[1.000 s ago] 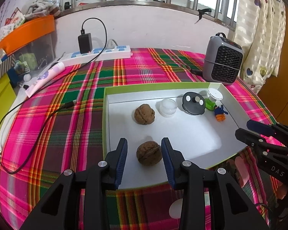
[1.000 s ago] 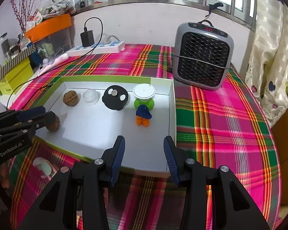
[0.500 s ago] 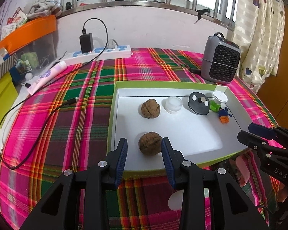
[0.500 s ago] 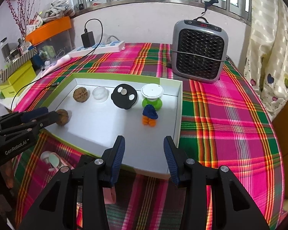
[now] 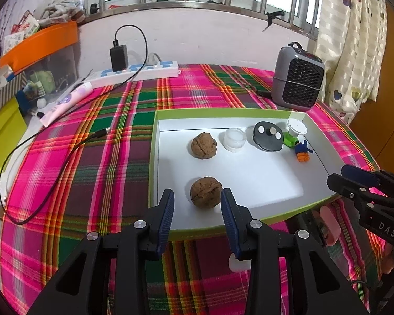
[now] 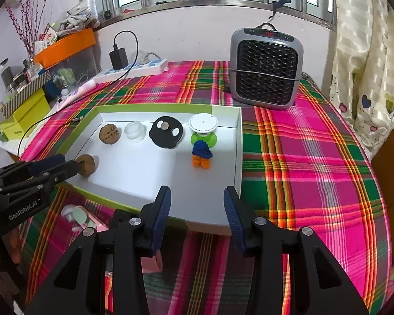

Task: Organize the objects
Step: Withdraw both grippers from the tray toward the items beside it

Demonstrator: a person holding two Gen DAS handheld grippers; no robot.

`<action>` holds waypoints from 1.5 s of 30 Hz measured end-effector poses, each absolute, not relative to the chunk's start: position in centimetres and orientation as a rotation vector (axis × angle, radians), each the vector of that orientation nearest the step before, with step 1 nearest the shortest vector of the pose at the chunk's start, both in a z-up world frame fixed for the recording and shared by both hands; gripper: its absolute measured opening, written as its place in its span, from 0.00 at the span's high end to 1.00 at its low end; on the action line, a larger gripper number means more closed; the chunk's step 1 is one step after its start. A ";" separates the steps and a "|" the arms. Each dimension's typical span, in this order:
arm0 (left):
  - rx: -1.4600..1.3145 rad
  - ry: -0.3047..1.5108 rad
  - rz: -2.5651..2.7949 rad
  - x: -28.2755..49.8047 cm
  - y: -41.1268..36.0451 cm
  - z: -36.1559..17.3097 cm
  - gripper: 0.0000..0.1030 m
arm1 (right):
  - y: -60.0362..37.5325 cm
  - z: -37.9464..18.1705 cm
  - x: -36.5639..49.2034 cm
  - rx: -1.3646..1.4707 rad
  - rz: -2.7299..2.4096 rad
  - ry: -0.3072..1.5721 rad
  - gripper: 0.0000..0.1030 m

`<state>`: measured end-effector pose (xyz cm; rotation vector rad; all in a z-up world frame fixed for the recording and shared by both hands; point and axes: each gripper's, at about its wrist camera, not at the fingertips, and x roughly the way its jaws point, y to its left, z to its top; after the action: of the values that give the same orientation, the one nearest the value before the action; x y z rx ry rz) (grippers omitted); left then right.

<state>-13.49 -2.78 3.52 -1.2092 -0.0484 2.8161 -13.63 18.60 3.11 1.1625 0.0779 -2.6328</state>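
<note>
A white tray with a green rim (image 5: 155, 157) (image 6: 239, 157) lies on the plaid cloth. In it are two walnuts, the near one (image 5: 206, 191) (image 6: 86, 164) and the far one (image 5: 203, 145) (image 6: 109, 134), a clear small cup (image 5: 234, 140) (image 6: 135, 130), a black round lid (image 5: 268, 136) (image 6: 167, 131), a green-and-white stand (image 5: 294, 134) (image 6: 203, 128) and a blue-and-orange toy (image 5: 302, 152) (image 6: 201, 154). My left gripper (image 5: 197, 210) (image 6: 65, 166) is open, its pads either side of the near walnut without touching. My right gripper (image 6: 197, 210) (image 5: 341, 177) is open and empty over the tray's near right corner.
A grey heater (image 6: 265, 68) stands behind the tray at right. A white power strip (image 5: 136, 69) with a black charger and cable lies at the back. Boxes and clutter line the left edge. Small pink and white items (image 6: 78, 216) lie on the cloth before the tray.
Both grippers have drawn back toward me, so the tray looks farther. The near walnut stays in the tray between the left pads. Both stay open.
</note>
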 end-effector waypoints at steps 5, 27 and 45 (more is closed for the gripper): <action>-1.207 -0.049 2.820 -13.0 -2.9 3.6 0.66 | 18.7 3.2 -13.3 1.158 -2.638 0.079 0.58; -1.125 -0.079 2.843 -8.3 -4.3 5.1 0.61 | 19.5 3.7 -8.9 1.084 -2.637 0.012 0.58; -1.174 -0.088 2.746 -7.1 -3.2 3.2 0.60 | 19.5 2.4 -7.5 1.112 -2.599 0.002 0.58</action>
<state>-7.08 -3.16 3.16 -1.1736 -0.0877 2.7458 -7.46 19.53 2.45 1.1121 0.0019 -2.5989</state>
